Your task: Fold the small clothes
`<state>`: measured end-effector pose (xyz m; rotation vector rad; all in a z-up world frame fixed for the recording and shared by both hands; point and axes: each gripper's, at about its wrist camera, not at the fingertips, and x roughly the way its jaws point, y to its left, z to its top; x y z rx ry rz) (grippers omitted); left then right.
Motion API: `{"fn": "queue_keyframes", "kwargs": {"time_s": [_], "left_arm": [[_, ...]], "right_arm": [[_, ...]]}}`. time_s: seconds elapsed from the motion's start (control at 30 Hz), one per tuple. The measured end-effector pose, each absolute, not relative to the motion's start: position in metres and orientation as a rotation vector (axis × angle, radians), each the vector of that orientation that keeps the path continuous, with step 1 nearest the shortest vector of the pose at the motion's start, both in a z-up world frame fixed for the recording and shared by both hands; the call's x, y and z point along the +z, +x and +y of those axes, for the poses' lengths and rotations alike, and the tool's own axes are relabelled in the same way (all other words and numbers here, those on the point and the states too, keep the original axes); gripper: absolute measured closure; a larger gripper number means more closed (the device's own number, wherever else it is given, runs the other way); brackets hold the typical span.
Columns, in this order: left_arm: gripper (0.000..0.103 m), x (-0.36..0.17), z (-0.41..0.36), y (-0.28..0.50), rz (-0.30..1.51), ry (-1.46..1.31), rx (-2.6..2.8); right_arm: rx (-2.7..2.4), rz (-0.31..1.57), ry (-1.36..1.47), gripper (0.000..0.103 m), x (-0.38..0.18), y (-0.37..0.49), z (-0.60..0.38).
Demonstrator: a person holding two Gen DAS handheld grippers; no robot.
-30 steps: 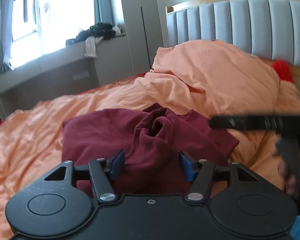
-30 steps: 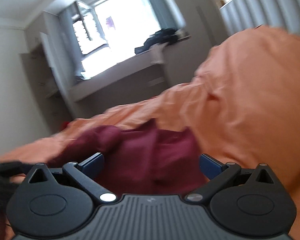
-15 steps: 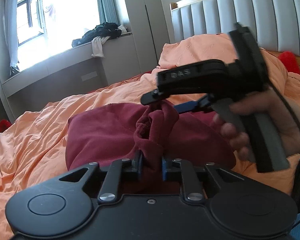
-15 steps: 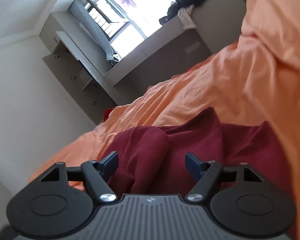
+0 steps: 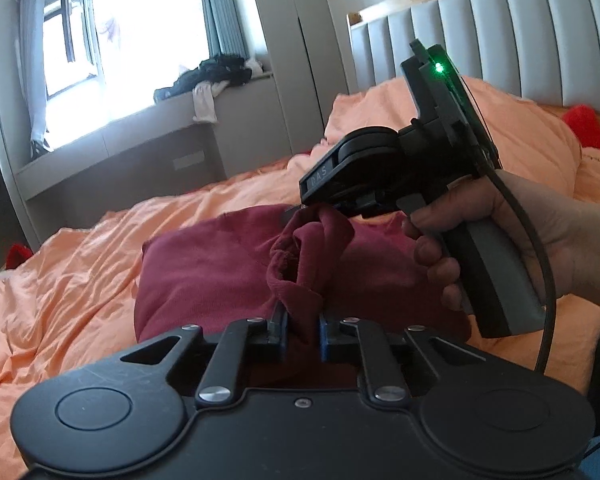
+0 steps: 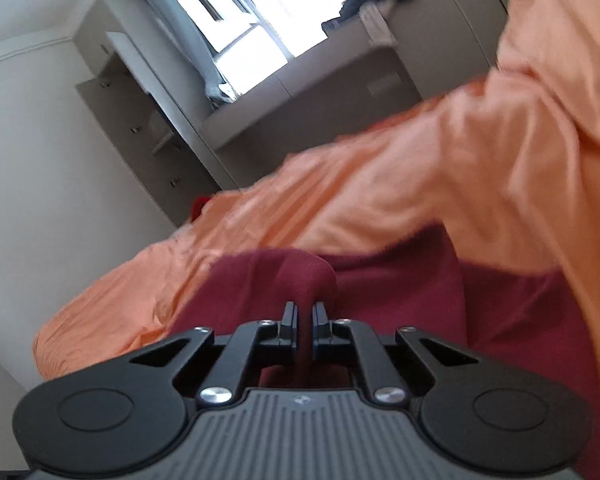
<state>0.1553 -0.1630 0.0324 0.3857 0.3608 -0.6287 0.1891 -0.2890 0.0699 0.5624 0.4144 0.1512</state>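
The dark red fleece garment [image 5: 220, 264] lay in a loose heap on the bed, spread over the rumpled orange duvet [image 5: 68, 280]. A bunched ridge of its fabric rose from the middle of the heap and ran between the 2 tools.

The left hand-held gripper [image 5: 302, 330] had its 2 blue-padded fingers drawn close together, pinching the near end of that raised fold; the cloth filled the narrow gap between the pads. The right hand-held gripper [image 5: 300, 210], seen from the left wrist view, came in from the right and met the far, upper end of the same fold at its tip. In the right wrist view its own fingers [image 6: 290, 318] stood nearly closed, with a thin strip of red fabric caught between them and a rounded hump of the garment [image 6: 300, 272] swelling just beyond. That view was blurred, so finer detail of the grip could not be made out.

The person's right hand [image 5: 500, 248] wrapped the grey handle of that tool, a black cable looping past the wrist, and a green light glowed on the housing above.

Behind the bed stood a pale grey padded headboard [image 5: 500, 40] with a wooden rim. A red cushion [image 5: 584, 128] showed beside the mounded duvet. On the grey window ledge [image 5: 120, 144] sat a pile of dark and white clothes [image 5: 212, 76].
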Motion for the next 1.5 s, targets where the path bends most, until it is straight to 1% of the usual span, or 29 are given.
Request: {"fn": "queue_keyframes", "kwargs": {"time_s": [0.13, 0.27, 0.5, 0.7, 0.83, 0.97, 1.1, 1.13, 1.17, 1.2, 1.23, 1.27, 1.33, 1.37, 1.4, 1.43, 1.47, 1.5], "left_arm": [[0.088, 0.038, -0.173, 0.148, 0.327, 0.379, -0.671], [0.088, 0.036, -0.190, 0.141, 0.314, 0.390, -0.734], [0.088, 0.027, -0.217, 0.132, 0.338, 0.396, -0.827], [0.087, 0.014, -0.231, 0.137, 0.410, 0.409, -0.868], [0.083, 0.014, -0.233, 0.141, 0.458, 0.423, -0.870], [0.074, 0.021, -0.228, 0.143, 0.477, 0.382, -0.899], [0.071, 0.029, -0.219, 0.144, 0.484, 0.335, -0.915], [0.067, 0.032, -0.216, 0.145, 0.484, 0.320, -0.909], [0.060, 0.034, -0.212, 0.144, 0.483, 0.307, -0.899], [0.056, 0.037, -0.208, 0.146, 0.481, 0.289, -0.886], [0.048, 0.041, -0.204, 0.148, 0.482, 0.267, -0.867], [0.042, 0.044, -0.200, 0.150, 0.486, 0.251, -0.845], [0.037, 0.051, -0.193, 0.155, 0.494, 0.219, -0.795], [0.031, 0.055, -0.189, 0.159, 0.496, 0.199, -0.769], [0.027, 0.058, -0.184, 0.163, 0.498, 0.181, -0.742], [0.020, 0.060, -0.180, 0.167, 0.500, 0.165, -0.710], [0.016, 0.062, -0.174, 0.171, 0.501, 0.147, -0.679], [0.014, 0.063, -0.170, 0.174, 0.502, 0.133, -0.650]], "right_arm": [[0.121, 0.323, 0.489, 0.097, 0.093, 0.164, -0.295], [0.068, 0.306, 0.451, 0.097, 0.101, 0.147, -0.309], [-0.030, 0.321, 0.484, 0.097, 0.085, 0.114, -0.341], [-0.081, 0.369, 0.512, 0.097, 0.061, 0.105, -0.354], [-0.090, 0.396, 0.513, 0.097, 0.049, 0.108, -0.353], [-0.104, 0.399, 0.486, 0.097, 0.046, 0.110, -0.345], [-0.110, 0.403, 0.454, 0.096, 0.045, 0.111, -0.344], [-0.112, 0.405, 0.446, 0.096, 0.045, 0.111, -0.343], [-0.116, 0.408, 0.439, 0.094, 0.045, 0.111, -0.342], [-0.121, 0.411, 0.430, 0.089, 0.045, 0.111, -0.340], [-0.126, 0.414, 0.421, 0.087, 0.045, 0.110, -0.340], [-0.132, 0.415, 0.412, 0.084, 0.044, 0.109, -0.339], [-0.136, 0.414, 0.402, 0.075, 0.043, 0.106, -0.338], [-0.140, 0.413, 0.397, 0.063, 0.043, 0.104, -0.337], [-0.147, 0.410, 0.391, 0.052, 0.043, 0.102, -0.335], [-0.150, 0.405, 0.384, 0.047, 0.044, 0.099, -0.334], [-0.149, 0.400, 0.377, 0.040, 0.044, 0.096, -0.333], [-0.149, 0.396, 0.371, 0.033, 0.045, 0.093, -0.331]]}}
